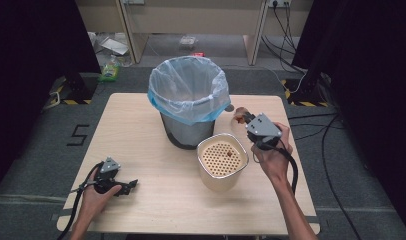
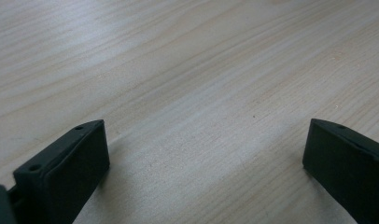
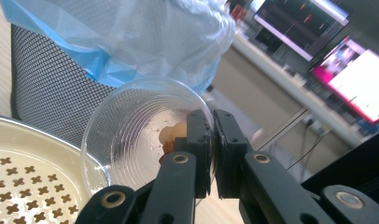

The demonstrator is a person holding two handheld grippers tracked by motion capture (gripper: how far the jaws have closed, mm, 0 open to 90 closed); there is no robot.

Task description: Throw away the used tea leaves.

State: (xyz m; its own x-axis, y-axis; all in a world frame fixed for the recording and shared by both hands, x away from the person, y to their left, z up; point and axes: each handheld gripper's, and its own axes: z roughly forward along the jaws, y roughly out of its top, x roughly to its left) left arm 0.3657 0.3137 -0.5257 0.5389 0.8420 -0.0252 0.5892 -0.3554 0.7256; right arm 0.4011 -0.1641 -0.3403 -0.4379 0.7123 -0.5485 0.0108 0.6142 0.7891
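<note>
A clear cup (image 3: pixel 145 135) with brownish leftovers inside is pinched at its rim by the right claw (image 3: pixel 212 149), held tilted beside the lined bin (image 1: pixel 188 100) and above the perforated strainer (image 1: pixel 222 160). The left claw (image 2: pixel 204 154) is spread wide, resting low over the worktop (image 1: pixel 156 200).

Beyond the right gripper (image 3: pixel 211 140), the clear plastic cup (image 3: pixel 131 140) pinched at its rim holds brownish residue too blurred to identify. The mesh bin (image 3: pixel 47 79) behind it is cut off by the picture's edge, its inside hidden by the blue liner (image 3: pixel 131 37).
</note>
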